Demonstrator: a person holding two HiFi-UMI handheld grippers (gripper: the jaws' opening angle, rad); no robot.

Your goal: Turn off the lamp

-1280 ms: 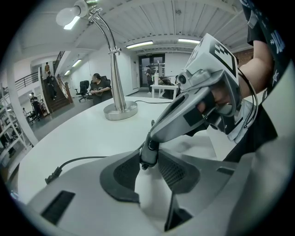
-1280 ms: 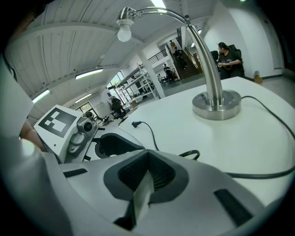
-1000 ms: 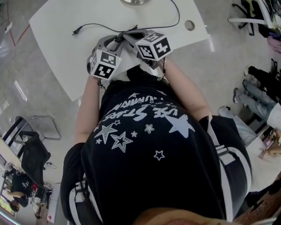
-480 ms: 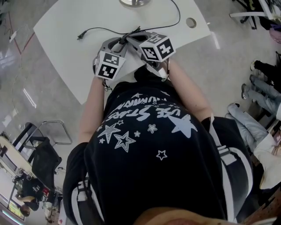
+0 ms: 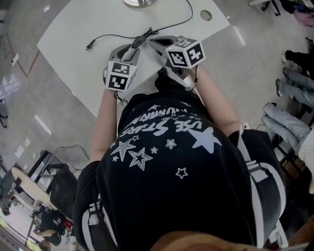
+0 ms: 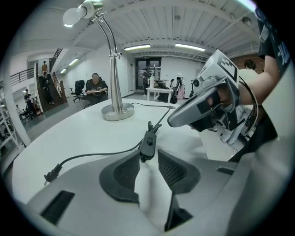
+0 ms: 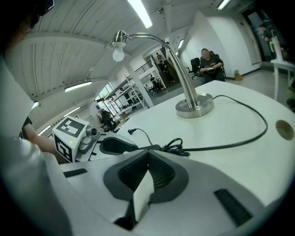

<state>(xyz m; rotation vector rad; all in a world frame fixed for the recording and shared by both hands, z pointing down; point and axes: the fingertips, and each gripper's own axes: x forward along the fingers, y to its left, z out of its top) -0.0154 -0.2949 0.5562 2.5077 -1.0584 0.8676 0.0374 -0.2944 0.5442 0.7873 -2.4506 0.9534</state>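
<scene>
A chrome gooseneck lamp stands at the table's far side, its round base (image 6: 117, 111) (image 7: 194, 105) (image 5: 139, 2) on the white top and its white bulb (image 6: 73, 16) (image 7: 118, 54) hanging high. Its black cable (image 7: 239, 138) runs to a black inline switch (image 6: 147, 144) (image 5: 142, 40). My left gripper (image 6: 148, 154) (image 5: 133, 49) is shut on that switch's near end. My right gripper (image 7: 148, 152) (image 5: 156, 41) is shut on nothing, its tip just beside the switch and a knot of cable (image 7: 175, 147).
The white table (image 5: 78, 29) has a round cable hole (image 5: 205, 15) (image 7: 284, 129) at its right and a loose plug end (image 6: 53, 174) (image 5: 90, 46) at its left. Its front edge is against the person's body. People sit at desks far behind the lamp.
Both grippers have stayed together at the switch. The head view has shifted, so the table sits a little higher and the right gripper's cube a little further right.
</scene>
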